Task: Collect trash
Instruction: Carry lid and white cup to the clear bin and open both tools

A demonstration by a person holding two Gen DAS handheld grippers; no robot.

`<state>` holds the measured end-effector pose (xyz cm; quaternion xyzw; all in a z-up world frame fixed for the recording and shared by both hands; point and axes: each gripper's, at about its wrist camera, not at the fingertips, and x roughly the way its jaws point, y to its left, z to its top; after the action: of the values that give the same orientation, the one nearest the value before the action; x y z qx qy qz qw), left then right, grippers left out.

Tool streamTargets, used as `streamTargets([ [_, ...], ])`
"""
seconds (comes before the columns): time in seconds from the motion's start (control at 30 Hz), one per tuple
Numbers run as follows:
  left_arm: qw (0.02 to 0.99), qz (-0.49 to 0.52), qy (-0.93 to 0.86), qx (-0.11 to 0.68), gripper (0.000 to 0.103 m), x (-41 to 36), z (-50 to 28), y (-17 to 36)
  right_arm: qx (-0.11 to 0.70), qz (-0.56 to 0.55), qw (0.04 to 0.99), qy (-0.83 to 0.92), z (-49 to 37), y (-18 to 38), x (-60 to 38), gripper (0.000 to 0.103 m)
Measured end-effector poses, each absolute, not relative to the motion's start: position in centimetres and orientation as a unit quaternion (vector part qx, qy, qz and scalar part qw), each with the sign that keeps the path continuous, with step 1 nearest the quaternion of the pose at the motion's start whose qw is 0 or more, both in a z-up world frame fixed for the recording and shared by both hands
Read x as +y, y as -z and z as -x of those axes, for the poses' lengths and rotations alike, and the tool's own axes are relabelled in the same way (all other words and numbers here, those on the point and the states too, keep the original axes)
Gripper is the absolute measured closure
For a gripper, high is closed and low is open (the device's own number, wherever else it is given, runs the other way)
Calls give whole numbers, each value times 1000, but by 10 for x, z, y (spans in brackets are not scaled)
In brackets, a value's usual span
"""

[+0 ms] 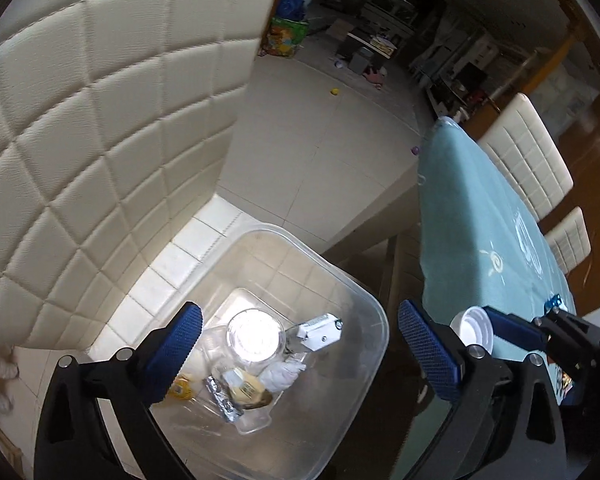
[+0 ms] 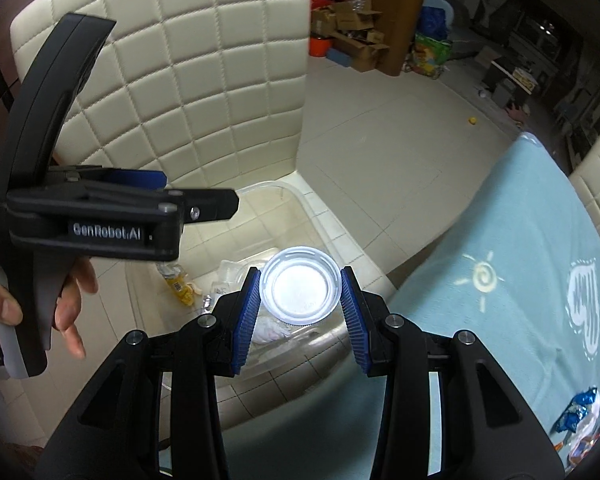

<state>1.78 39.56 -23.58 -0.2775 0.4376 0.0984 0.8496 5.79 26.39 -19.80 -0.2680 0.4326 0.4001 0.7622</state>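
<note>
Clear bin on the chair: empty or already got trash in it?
Not empty. The clear bin holds wrappers, a foil piece, crumpled tissue and a clear cup.

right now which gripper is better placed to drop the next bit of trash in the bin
Right. The right gripper already grips the white lid above the clear bin, while the left gripper is open and empty.

White round lid [image 2: 299,289] above clear bin [image 2: 300,204] of wrappers [image 1: 220,394], tissue [image 1: 282,374]
</note>
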Motion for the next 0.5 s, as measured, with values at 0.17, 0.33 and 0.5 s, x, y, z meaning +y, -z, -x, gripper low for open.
streamTargets([
  [0.17, 851, 278, -114, 430, 7, 415, -9, 229, 431, 279, 750, -418, -51, 202, 286, 60],
  [0.33, 851, 285, -121, 423, 7, 426, -2, 227, 414, 277, 759, -419, -47, 195, 293, 31],
  [0.5, 851, 287, -116, 425, 7, 420, -4, 227, 415, 283, 760, -413, -47, 194, 286, 32],
])
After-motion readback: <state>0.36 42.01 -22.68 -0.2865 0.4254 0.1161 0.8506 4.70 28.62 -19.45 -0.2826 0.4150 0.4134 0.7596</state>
